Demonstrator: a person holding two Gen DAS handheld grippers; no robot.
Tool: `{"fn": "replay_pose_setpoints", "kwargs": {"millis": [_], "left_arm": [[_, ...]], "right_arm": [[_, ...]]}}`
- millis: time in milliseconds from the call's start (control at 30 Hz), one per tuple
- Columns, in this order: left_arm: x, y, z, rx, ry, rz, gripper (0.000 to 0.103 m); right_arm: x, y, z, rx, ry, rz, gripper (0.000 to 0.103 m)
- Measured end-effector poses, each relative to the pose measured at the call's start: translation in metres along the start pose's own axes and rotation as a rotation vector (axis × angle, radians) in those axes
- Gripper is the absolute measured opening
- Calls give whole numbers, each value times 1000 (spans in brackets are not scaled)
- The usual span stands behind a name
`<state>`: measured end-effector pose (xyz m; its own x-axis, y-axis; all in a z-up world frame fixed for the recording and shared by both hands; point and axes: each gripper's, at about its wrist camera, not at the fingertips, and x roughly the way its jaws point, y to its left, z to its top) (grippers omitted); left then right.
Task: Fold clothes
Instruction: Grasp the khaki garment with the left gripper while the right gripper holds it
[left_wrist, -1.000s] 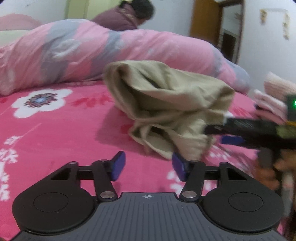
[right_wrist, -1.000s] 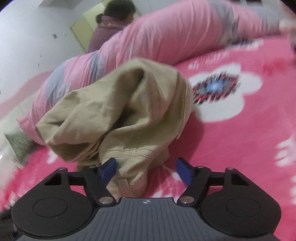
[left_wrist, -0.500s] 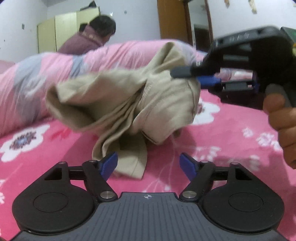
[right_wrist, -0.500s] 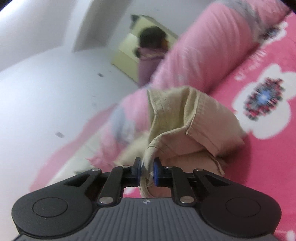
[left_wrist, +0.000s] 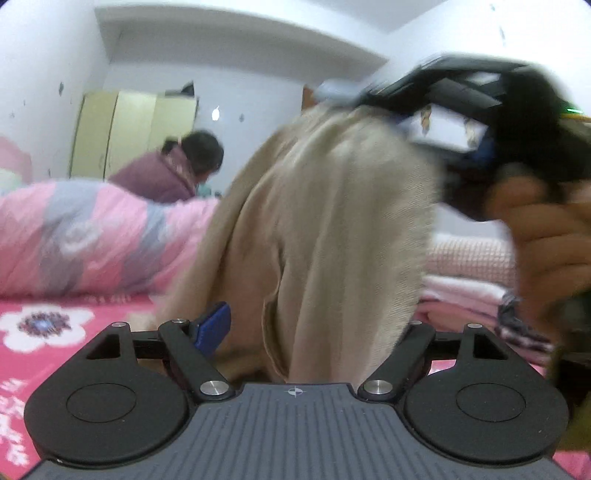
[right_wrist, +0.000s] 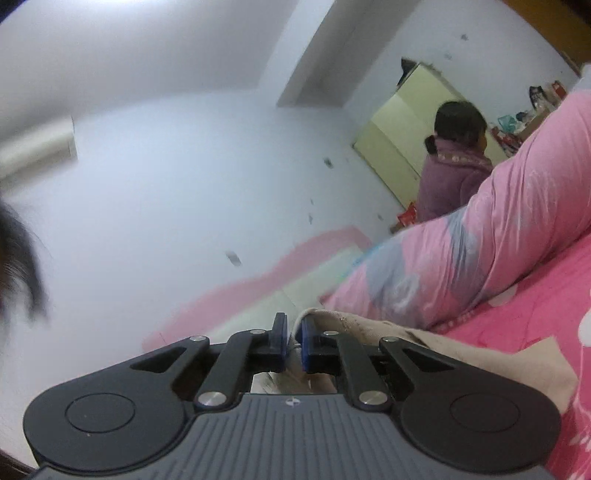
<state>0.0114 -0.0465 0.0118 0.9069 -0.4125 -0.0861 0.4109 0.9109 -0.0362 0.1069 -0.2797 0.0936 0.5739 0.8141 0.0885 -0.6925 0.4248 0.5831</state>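
Observation:
A beige garment (left_wrist: 325, 229) hangs in the air above the pink bed, pinched at its top by my right gripper (left_wrist: 388, 118), blurred at the upper right of the left wrist view. In the right wrist view that gripper (right_wrist: 293, 345) is shut on a beige edge (right_wrist: 369, 325) that trails down to the right. My left gripper (left_wrist: 314, 332) is open just in front of the hanging cloth. The cloth's lower part drapes between its fingers and hides the right blue pad; the left pad (left_wrist: 214, 325) shows.
A pink floral bedspread (left_wrist: 44, 332) lies below, with a rolled pink and grey quilt (left_wrist: 92, 240) behind. Folded pink clothes (left_wrist: 472, 280) are stacked at the right. A person in a purple jacket (left_wrist: 170, 173) stands beyond the bed by a yellow wardrobe (left_wrist: 122, 129).
My right gripper has lifted the beige garment well up off the bed. The cloth has swung closer and now hangs between my left gripper's fingers. Both views have tilted upward.

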Motion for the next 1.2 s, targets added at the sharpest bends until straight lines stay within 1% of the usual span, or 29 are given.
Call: {"fn": "replay_pose_setpoints", "kwargs": {"millis": [33,167,233,300,333,433,467,500,533,600,733,800,900,933,1000,1033,1100,1133,1200], "left_arm": [[-2,2,-2,-2,11,11,79],[0,20,-13,-57,85,71,77],[3,30,-19,-90,123,101,75],[5,39,-25,-124,161,131,70],[6,44,-28,-141,180,146,69],[10,59,-37,-191,237,192,68],[11,64,-40,-208,256,207,68],[12,69,-43,-225,275,222,68],[14,74,-46,-242,294,237,68],[16,84,-52,-275,332,267,68],[11,98,-54,-349,344,253,74],[1,97,-53,-364,352,228,75],[-13,94,-55,-396,379,165,79],[-17,91,-56,-408,391,144,79],[-25,86,-60,-430,416,102,79],[-26,83,-62,-432,427,92,79],[-21,76,-66,-421,449,89,79],[-18,73,-69,-416,460,88,79],[-13,67,-73,-406,482,85,79]], "right_arm": [[14,-4,-3,20,34,-12,8],[95,-40,-31,66,260,-149,8],[137,-61,-51,65,380,-256,10],[165,-78,-70,57,519,-354,12],[176,-85,-79,53,578,-398,12],[143,-73,-71,54,482,-374,13],[131,-68,-68,54,450,-366,19],[120,-64,-66,56,415,-357,32],[103,-62,-64,72,362,-344,43],[59,-58,-62,126,283,-327,48],[15,-75,-78,299,325,-343,48],[8,-92,-96,403,349,-376,48],[4,-124,-116,491,325,-495,49],[10,-136,-121,528,312,-528,49],[14,-151,-123,564,265,-522,49],[17,-158,-124,580,244,-516,49],[31,-165,-126,594,230,-462,49],[39,-167,-131,608,243,-442,50],[48,-164,-140,615,282,-430,50]]}}
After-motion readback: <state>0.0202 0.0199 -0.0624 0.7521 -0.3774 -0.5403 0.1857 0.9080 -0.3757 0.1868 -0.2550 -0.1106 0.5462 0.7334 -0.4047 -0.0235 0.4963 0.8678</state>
